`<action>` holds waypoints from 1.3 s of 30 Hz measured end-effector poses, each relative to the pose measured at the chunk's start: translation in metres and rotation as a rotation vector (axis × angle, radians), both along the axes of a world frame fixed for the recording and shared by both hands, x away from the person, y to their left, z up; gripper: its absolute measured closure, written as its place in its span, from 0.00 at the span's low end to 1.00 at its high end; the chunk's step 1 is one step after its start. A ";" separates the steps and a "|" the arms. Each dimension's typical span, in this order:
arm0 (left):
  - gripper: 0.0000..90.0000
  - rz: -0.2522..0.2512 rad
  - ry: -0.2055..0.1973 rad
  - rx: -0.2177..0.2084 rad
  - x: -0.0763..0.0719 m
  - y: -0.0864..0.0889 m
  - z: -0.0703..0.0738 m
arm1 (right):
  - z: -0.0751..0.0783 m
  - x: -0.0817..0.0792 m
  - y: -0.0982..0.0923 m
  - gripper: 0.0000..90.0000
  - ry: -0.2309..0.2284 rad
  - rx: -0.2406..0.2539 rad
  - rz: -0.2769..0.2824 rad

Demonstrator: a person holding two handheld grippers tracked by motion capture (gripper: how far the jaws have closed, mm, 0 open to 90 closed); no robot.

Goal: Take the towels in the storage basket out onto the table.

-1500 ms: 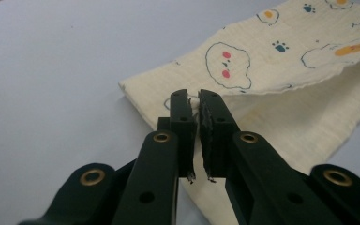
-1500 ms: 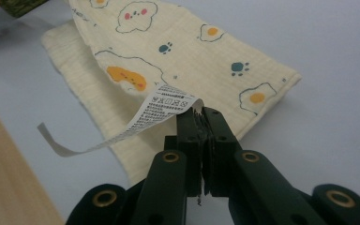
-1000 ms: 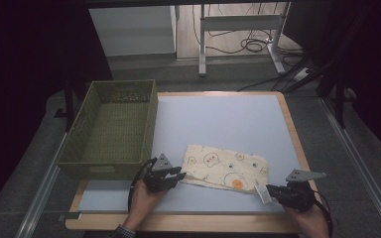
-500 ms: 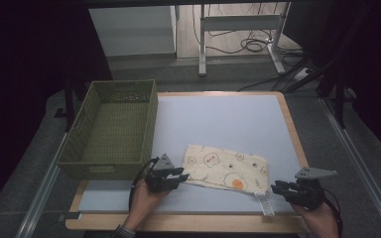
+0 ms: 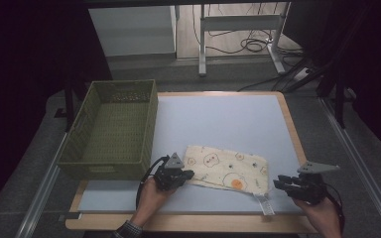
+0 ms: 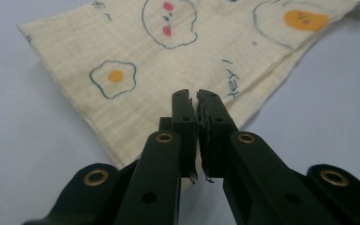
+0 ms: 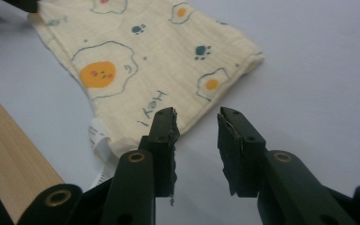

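Observation:
A cream cloth (image 5: pixel 228 168) printed with fried eggs lies flat and folded on the pale blue table top (image 5: pixel 228 119). My left gripper (image 5: pixel 187 174) sits at the cloth's left corner. In the left gripper view the left gripper (image 6: pixel 197 101) has just closed; its jaws stand together over the near edge of the cloth (image 6: pixel 168 61), with no fold visible between the pads. My right gripper (image 5: pixel 279 182) is just off the cloth's right corner. In the right gripper view the right gripper (image 7: pixel 197 122) has been opening and nothing is between its jaws; the cloth (image 7: pixel 159 56) lies beyond them.
A green woven basket (image 5: pixel 151 124) stands on the table's left side, close behind the left hand. A white label (image 5: pixel 264 202) sticks out from the cloth's near right corner. The table's wooden rim (image 7: pixel 14 154) runs close to the right gripper.
The right gripper has drawn back to the right, off the cloth's corner, and its jaws have opened. The left gripper's jaws have closed at the left corner. The cloth has stayed flat.

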State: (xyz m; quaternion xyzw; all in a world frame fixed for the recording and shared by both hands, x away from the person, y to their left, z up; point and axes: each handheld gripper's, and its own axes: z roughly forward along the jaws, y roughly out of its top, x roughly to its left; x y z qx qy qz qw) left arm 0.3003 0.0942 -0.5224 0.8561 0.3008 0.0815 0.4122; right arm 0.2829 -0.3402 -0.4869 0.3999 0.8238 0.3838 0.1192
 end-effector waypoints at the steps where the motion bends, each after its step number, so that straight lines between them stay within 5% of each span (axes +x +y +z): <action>1: 0.96 -0.006 0.003 0.003 -0.002 0.000 0.001 | 0.001 0.000 -0.001 0.74 0.000 -0.001 -0.005; 5: 0.95 -0.021 0.021 0.003 -0.008 0.001 -0.001 | 0.003 0.002 -0.005 0.73 -0.006 -0.003 -0.020; 8: 0.81 -0.015 0.064 0.009 -0.006 0.001 -0.010 | 0.001 0.008 -0.002 0.71 -0.003 -0.002 -0.026; 18: 0.46 0.090 0.016 -0.025 0.014 0.006 -0.001 | -0.005 0.060 0.020 0.65 -0.016 0.000 -0.060; 25: 0.39 0.165 -0.021 -0.021 0.034 -0.002 0.002 | -0.022 0.091 0.031 0.65 0.006 -0.053 -0.102; 28: 0.37 0.188 -0.039 -0.014 0.040 -0.005 0.006 | -0.030 0.094 0.038 0.67 0.005 -0.093 -0.077; 32: 0.35 0.212 -0.052 -0.010 0.046 -0.007 0.009 | -0.030 0.088 0.041 0.94 0.020 -0.070 -0.042; 36: 0.36 0.250 -0.068 -0.024 0.057 -0.007 0.014 | -0.022 0.089 0.045 0.96 -0.005 -0.145 -0.037; 39: 0.38 0.275 -0.061 -0.038 0.066 -0.006 0.017 | -0.016 0.097 0.041 0.96 -0.020 -0.133 -0.054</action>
